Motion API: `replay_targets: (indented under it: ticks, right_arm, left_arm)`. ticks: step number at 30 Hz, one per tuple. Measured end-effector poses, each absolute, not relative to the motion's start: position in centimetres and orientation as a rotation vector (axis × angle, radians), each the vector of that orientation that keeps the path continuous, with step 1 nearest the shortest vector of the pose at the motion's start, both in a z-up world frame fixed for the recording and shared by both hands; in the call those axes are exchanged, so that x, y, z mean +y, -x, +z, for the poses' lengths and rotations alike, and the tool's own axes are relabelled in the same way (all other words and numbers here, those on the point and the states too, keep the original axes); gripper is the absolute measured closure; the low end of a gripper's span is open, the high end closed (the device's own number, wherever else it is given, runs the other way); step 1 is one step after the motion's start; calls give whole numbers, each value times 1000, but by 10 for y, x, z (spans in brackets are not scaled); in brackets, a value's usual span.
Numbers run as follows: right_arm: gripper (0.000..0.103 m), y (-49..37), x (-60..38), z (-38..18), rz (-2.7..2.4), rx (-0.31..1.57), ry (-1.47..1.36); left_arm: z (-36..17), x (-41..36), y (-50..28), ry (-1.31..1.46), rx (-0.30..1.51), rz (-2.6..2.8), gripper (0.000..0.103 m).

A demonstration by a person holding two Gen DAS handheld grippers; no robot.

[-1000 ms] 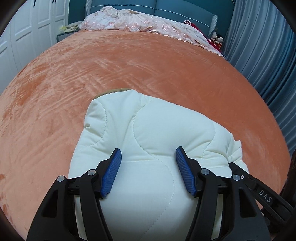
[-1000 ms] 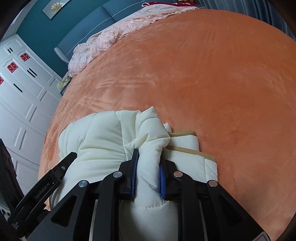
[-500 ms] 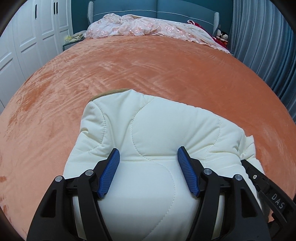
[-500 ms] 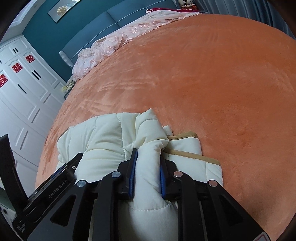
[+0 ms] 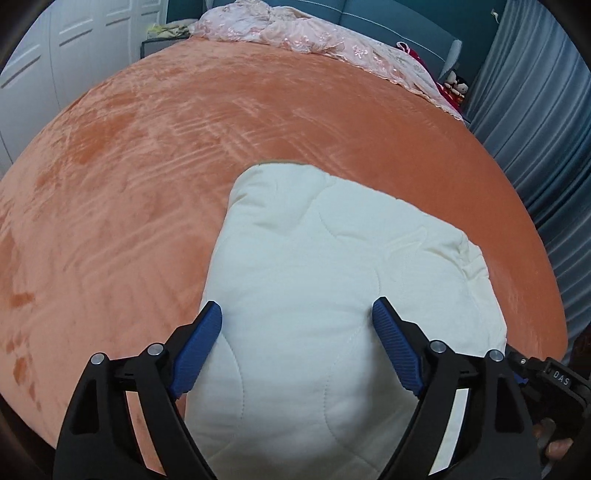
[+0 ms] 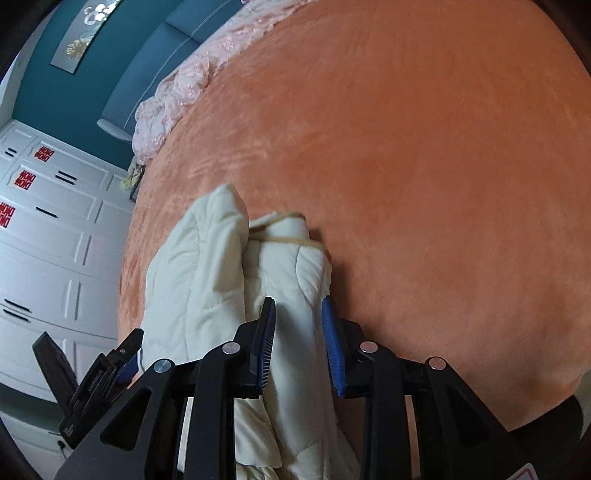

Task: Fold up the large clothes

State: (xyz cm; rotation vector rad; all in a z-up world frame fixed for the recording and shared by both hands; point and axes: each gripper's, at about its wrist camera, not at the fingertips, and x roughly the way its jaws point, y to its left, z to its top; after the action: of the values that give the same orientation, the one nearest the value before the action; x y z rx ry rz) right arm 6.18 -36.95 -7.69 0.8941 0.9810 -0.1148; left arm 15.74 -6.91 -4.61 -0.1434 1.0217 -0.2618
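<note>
A cream quilted garment [image 5: 332, 291] lies folded in a thick bundle on the orange bedspread [image 5: 147, 166]. My left gripper [image 5: 297, 314] is open, its blue pads wide apart above the near part of the bundle. In the right wrist view the same garment [image 6: 207, 273] shows its layered side with tan trim. My right gripper [image 6: 298, 314] has its jaws partly open around a fold of the garment, with the pads [image 6: 328, 325] standing off the cloth. The right gripper's body also shows in the left wrist view [image 5: 550, 380].
A pink floral blanket [image 5: 314, 33] is heaped at the far end against a blue headboard [image 5: 388, 18]. White wardrobe doors [image 6: 48, 258] stand on the left, blue curtains [image 5: 535, 110] on the right. The bed's edge curves close below the garment.
My right gripper has opened and released the fold it was pinching. The garment's top layer has settled flatter. Both cameras have tilted and shifted slightly.
</note>
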Motion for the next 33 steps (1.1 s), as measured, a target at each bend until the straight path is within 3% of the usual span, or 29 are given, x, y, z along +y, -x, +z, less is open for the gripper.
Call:
replay_targets:
  ticks: [2, 4, 6, 10, 24, 27, 32, 33]
  right_arm:
    - [76, -73, -360, -88, -99, 1020, -891]
    - [89, -85, -347, -82, -107, 1009, -795]
    - [91, -95, -332, -69, -111, 974, -682]
    - [92, -121, -315, -69, -105, 999, -501]
    - [96, -118, -330, -110, -97, 984, -606]
    - [87, -108, -332, -87, -148, 997, -585]
    - [74, -71, -329, -22, -169, 823, -626]
    - [65, -70, -326, -17, -155, 819, -625]
  left_arm:
    - [-50, -67, -155, 148, 1011, -248, 19]
    - [-52, -69, -154, 135, 1001, -235, 17]
    - [-55, -70, -156, 129, 1001, -214, 16]
    - [-61, -69, -161, 131, 995, -175, 15]
    - [-77, -89, -161, 8, 929, -115, 8]
    - [-74, -88, -162, -2, 938, -124, 8]
    - [-67, -80, -160, 16, 966, -159, 8]
    - [-65, -80, -159, 16, 966, -158, 8]
